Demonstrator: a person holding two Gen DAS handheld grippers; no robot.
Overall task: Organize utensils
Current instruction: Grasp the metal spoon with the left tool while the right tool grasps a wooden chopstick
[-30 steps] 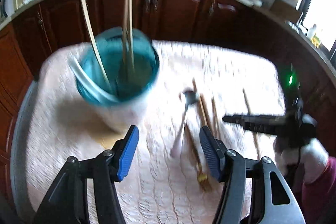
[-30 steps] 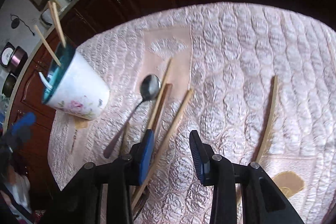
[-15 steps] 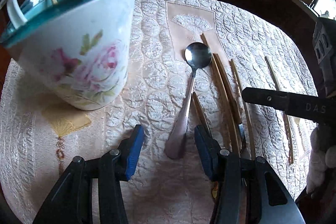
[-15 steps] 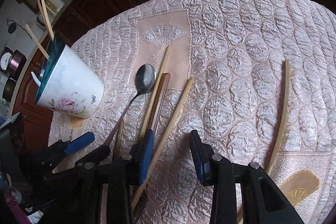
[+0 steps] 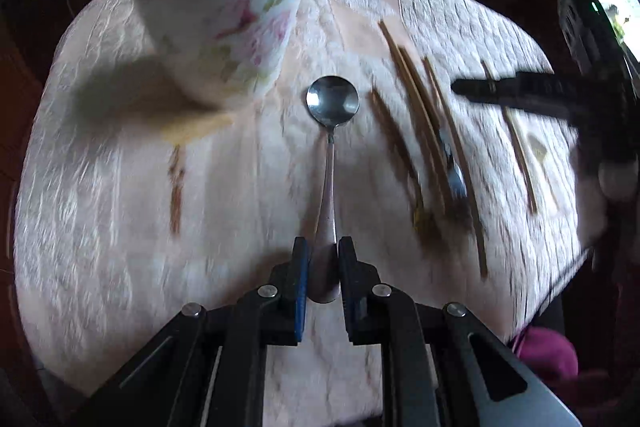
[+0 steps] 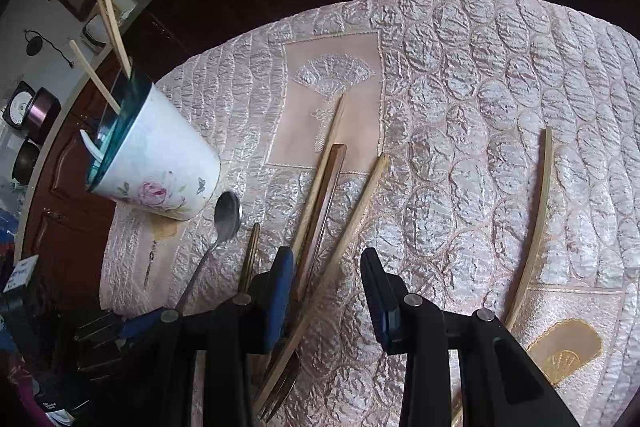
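- Steel spoon [image 5: 332, 131] lies on the quilted counter [image 5: 100, 187] beside the floral cup [image 5: 224, 27]; I judge it light, stiff, slippery, best pinched at its broad handle end.
- Left gripper [image 5: 323, 267] points steeply down, jaws closing around that handle.
- Right gripper [image 6: 326, 291] hovers part-open, empty, over the chopsticks [image 6: 320, 195].

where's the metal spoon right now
The metal spoon lies on the quilted cloth, bowl just right of the floral cup; the left gripper is closing around its handle end.
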